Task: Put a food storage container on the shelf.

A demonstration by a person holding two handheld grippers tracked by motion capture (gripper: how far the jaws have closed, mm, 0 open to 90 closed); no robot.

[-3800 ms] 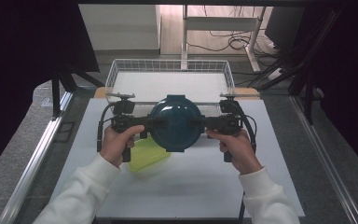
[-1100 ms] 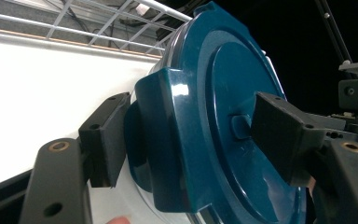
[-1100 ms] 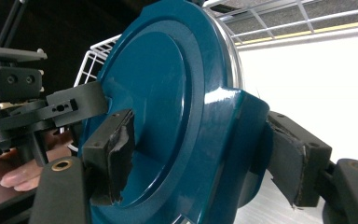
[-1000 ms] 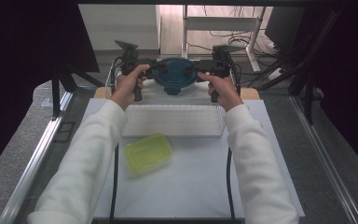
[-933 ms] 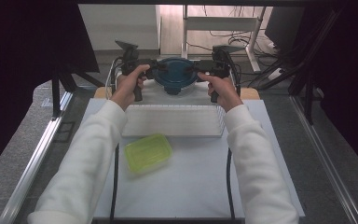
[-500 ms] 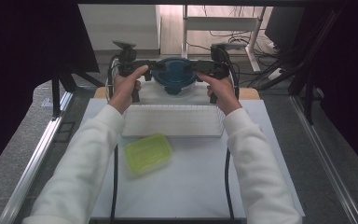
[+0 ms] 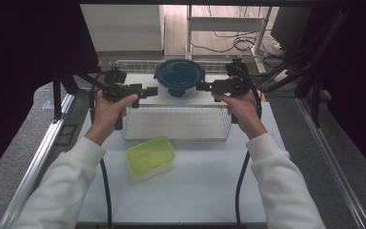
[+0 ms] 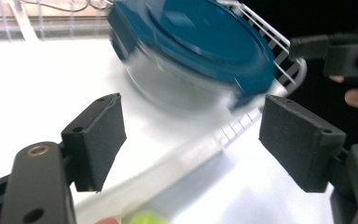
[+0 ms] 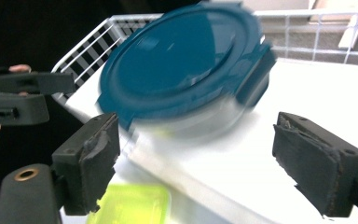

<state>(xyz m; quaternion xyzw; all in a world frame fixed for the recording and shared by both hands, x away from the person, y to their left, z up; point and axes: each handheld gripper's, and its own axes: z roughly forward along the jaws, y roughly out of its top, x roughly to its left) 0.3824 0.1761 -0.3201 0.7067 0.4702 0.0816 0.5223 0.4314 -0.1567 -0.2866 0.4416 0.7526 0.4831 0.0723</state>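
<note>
Your round container with the dark teal lid (image 7: 179, 77) sits inside the white wire basket (image 7: 176, 125), toward its far end, resting on the basket's white floor. Neither claw touches it.

Your left claw (image 7: 151, 90) hangs just to the left of the container, its jaws spread wide with nothing between them; in the left gripper view the two black pads (image 8: 95, 140) stand well apart and the container (image 8: 196, 51) lies beyond them, blurred. Your right claw (image 7: 201, 87) hangs just to the right of the container, and its jaws are likewise spread and empty, as the right gripper view shows, with the teal lid (image 9: 179, 65) ahead of the pads (image 9: 321, 161). The blur there makes it hard to say whether the lid's clip tabs are latched.

The two claws face each other across the container, which lies between them. A yellow-green rectangular container (image 7: 150, 156) lies on the white bench (image 7: 205, 191) on the near side of the basket, to the left, apart from both claws.
</note>
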